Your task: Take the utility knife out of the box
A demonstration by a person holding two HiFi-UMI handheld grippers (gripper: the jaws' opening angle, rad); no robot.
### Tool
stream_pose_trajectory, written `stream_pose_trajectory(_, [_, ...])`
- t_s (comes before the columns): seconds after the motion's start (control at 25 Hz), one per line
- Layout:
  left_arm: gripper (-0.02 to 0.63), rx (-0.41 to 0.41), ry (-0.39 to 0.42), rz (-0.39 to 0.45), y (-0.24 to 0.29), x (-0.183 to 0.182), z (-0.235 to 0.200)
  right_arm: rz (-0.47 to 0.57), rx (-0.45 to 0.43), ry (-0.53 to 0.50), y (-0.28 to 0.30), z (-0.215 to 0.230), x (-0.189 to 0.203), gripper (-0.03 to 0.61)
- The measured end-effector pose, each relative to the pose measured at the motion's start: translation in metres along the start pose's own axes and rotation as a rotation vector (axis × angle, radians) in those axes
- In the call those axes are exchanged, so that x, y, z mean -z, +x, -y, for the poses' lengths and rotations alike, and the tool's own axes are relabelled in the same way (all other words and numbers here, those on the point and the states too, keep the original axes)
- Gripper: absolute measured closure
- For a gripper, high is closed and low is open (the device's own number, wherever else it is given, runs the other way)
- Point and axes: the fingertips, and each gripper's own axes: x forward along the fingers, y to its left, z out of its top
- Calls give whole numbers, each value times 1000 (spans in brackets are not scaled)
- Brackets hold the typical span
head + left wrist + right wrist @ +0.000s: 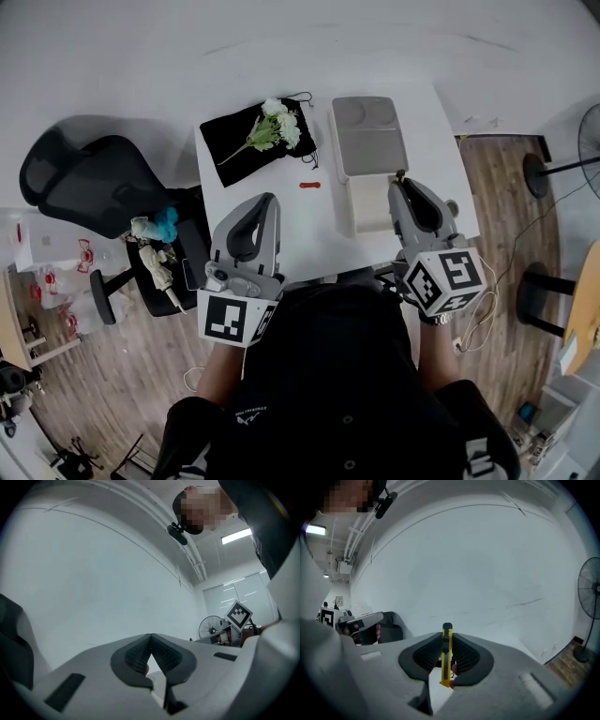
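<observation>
In the right gripper view a yellow utility knife (446, 657) stands on edge between the jaws of my right gripper (446, 641), which is shut on it, with its black end poking above the pads. In the head view that gripper (400, 181) hangs over the near right of the white table (319, 220), beside the pale open box (368, 150); only a yellow speck of the knife (400, 174) shows there. My left gripper (268, 199) hovers over the table's near left. Its jaws (150, 639) meet at the tips with nothing between them.
A black cloth (244, 141) with white flowers (277, 125) lies at the table's far left, and a small red object (310, 185) lies mid-table. A black office chair (89, 183) and a cluttered seat (157, 253) stand to the left. A fan (589, 131) stands at far right.
</observation>
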Motion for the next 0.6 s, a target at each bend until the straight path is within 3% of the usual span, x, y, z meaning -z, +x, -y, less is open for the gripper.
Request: stream_pose_trajectory(0.6, [609, -27, 75, 52, -8, -47, -12, 137, -77, -83, -11, -25, -66, 508])
